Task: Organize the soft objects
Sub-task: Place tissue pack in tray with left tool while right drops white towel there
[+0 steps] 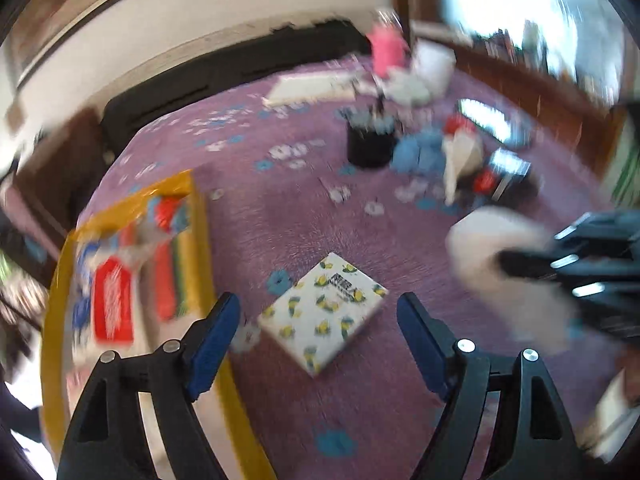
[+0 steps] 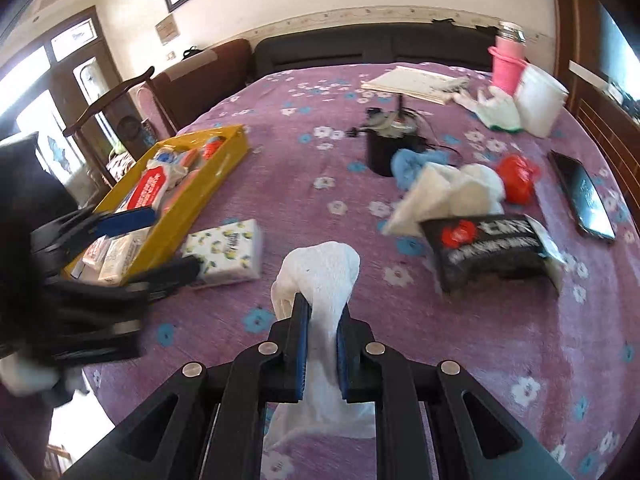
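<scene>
In the right wrist view my right gripper is shut on a crumpled white tissue, which bulges above the pads and hangs below them. My left gripper is open, its blue pads wide apart. A lemon-print tissue pack lies flat on the purple floral cloth between and beyond them, untouched. The same pack sits beside the yellow tray, with the left gripper hovering just to its left. The right gripper with its tissue shows blurred at the right.
The yellow tray holds several packets. Mid-table stand a black cup, blue cloth, loose white tissues, red bag and black wipes pack. A phone, pink bottle, white tub and papers lie farther back.
</scene>
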`<state>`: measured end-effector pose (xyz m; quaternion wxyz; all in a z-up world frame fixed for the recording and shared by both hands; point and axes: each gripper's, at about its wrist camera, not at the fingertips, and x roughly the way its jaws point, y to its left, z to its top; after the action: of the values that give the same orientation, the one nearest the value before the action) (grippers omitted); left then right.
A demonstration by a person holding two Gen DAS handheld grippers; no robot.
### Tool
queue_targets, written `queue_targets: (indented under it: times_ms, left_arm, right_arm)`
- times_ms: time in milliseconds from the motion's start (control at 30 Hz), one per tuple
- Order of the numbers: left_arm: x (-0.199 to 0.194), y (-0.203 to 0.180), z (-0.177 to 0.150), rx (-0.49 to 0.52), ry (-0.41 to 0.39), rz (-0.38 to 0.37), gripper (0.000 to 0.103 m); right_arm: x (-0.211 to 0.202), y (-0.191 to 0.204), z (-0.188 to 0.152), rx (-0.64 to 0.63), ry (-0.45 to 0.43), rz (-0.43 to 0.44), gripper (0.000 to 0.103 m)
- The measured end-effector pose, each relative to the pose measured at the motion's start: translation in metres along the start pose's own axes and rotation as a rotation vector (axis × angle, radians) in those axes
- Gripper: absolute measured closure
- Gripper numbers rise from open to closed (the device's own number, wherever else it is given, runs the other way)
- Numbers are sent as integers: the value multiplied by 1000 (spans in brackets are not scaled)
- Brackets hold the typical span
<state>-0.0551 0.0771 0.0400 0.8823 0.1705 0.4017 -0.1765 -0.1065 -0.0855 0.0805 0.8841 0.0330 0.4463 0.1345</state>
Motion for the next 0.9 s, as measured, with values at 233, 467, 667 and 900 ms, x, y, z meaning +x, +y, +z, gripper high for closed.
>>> queue_targets:
  times_ms: [233,467,667,900]
  left_arm:
    - [54,6,8,6,202,-69,16]
    - [30,24,-1,-162,128,-126,52]
    - [-31,72,-20,-362,4,-196,52]
    - [-71,173,-63,-575,-28,-8,51]
  right_arm:
    - [-9,-26,-5,63,-17,45,90]
    - [0,-38,-5,111,-1,101,90]
    - [-3,-24,6,84,-8,126,90]
    - [2,34,36,13,3,230,90]
